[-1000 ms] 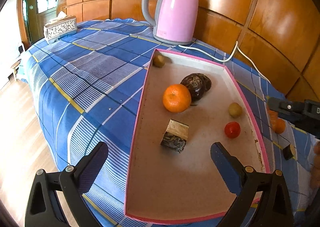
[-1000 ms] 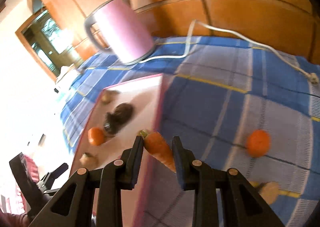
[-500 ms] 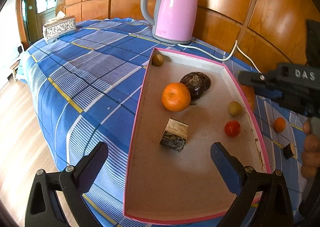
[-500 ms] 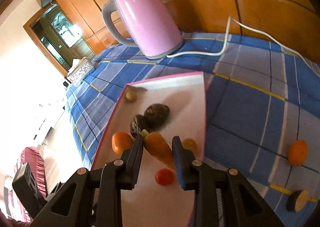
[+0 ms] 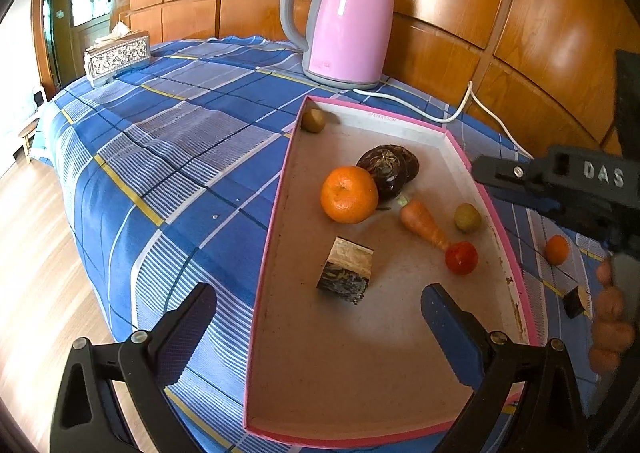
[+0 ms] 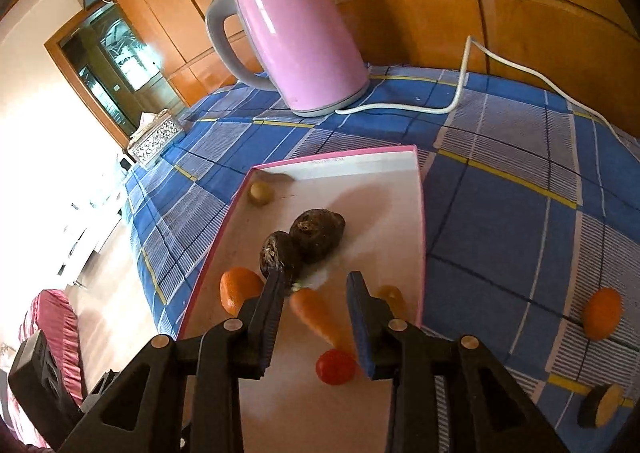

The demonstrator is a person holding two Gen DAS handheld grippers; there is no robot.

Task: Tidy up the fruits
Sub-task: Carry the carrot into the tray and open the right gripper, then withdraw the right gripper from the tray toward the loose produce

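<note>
Right wrist view: a carrot [image 6: 316, 313] is lying on the floor of a pink-rimmed tray [image 6: 419, 237], between the two fingers of the right gripper [image 6: 316, 311]. The jaws are opening and the pads are no longer pressing on the carrot. Its leafy end is pointing toward two dark round fruits [image 6: 316, 237]; its tip is just beside a small red fruit [image 6: 335, 367]. An orange [image 6: 238, 289] is sitting to the left, a yellowish fruit [image 6: 394, 297] to the right near the tray wall, and a pale one [image 6: 261, 193] in the far corner.

Left wrist view: the carrot [image 5: 424, 224] is resting free near the tray's [image 5: 264, 277] middle, beside the orange [image 5: 349, 194], with a dark cut block [image 5: 347, 271] nearer the camera. The left gripper [image 5: 316, 329] is hovering wide apart and holding nothing over the tray's near end.

Outside the tray, on a blue checked cloth [image 6: 500, 213], a second orange [image 6: 602, 313] and a dark sliced piece [image 6: 600, 405] are lying well apart from it. A pink kettle [image 6: 300, 41] is standing behind with its white cord [image 6: 460, 85] trailing.
</note>
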